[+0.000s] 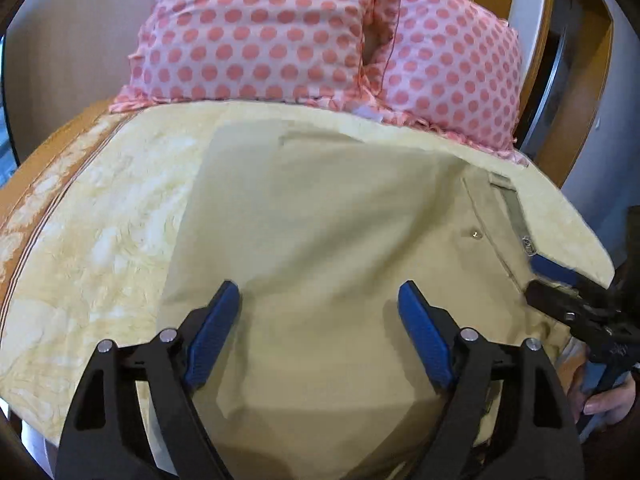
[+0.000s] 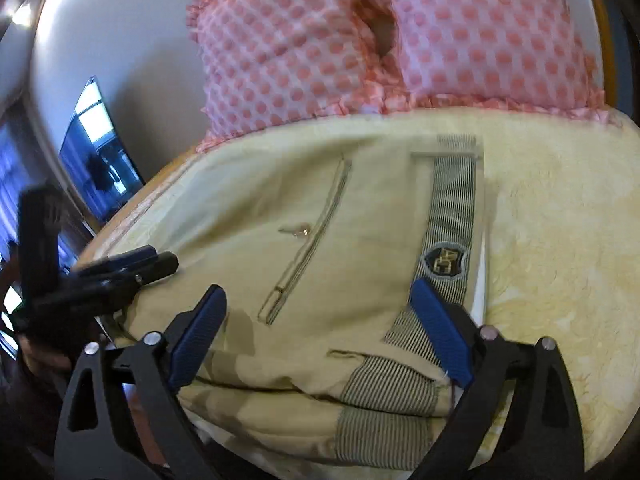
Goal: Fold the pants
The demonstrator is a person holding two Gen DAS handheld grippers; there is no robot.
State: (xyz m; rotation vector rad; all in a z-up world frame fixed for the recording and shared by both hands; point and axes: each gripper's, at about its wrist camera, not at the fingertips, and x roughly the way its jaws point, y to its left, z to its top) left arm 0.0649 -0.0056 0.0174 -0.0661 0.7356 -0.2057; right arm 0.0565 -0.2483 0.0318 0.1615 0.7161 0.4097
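The khaki cotton pants (image 1: pixel 320 240), folded over, lie on the pale yellow quilted bedspread (image 1: pixel 100 240) toward the bed's near edge, striped waistband (image 2: pixel 452 216) at the right side and long axis running across the bed. Two pink polka-dot pillows (image 1: pixel 260 32) stand behind at the head edge. The left gripper (image 1: pixel 319 312) hovers spread wide above the cloth; the right gripper (image 2: pixel 318 312) likewise gapes wide over the waistband, holding nothing.

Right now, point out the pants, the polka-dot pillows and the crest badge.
pants (image 1: pixel 320 220): left wrist view, plain khaki panel.
polka-dot pillows (image 1: pixel 256 32): left wrist view, left pillow's face.
crest badge (image 2: pixel 443 260): right wrist view, on the striped waistband lining.
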